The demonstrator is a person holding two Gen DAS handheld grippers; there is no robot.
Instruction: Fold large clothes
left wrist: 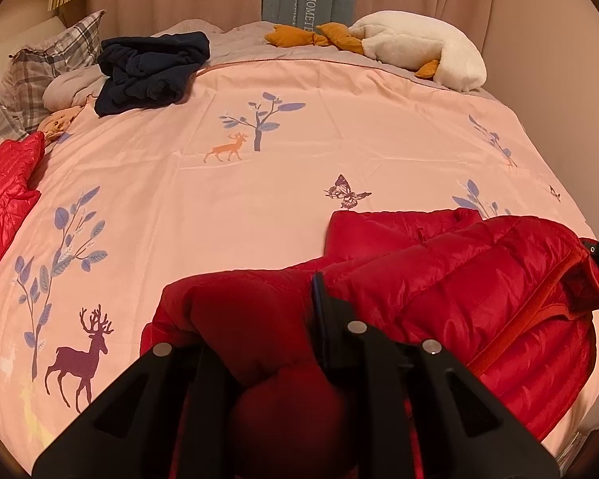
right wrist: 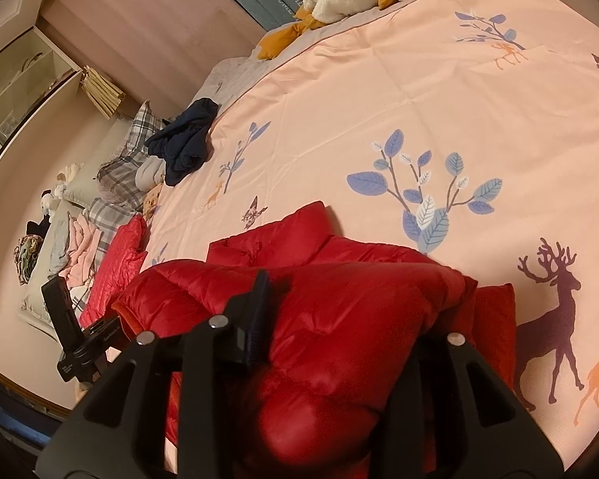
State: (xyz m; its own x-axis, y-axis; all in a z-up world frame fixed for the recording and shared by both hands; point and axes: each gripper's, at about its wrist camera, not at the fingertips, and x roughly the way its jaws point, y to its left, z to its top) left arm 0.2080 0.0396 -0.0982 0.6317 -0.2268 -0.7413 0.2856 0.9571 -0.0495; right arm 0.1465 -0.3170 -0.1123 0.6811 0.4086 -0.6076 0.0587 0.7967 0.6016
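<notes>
Pink bedcover [left wrist: 299,151] fills both frames; red puffer jacket [left wrist: 439,271] lies bunched at lower centre. Left gripper [left wrist: 259,319] pinches it narrowly; right gripper [right wrist: 339,319] stands half open around it. Slippery padding may slide out, and the fold opens.

Two matte black plastic grippers, left gripper [left wrist: 259,343] and right gripper [right wrist: 339,319], each with angular cut-out arms, round silver screw heads and flat dark jaws.
</notes>
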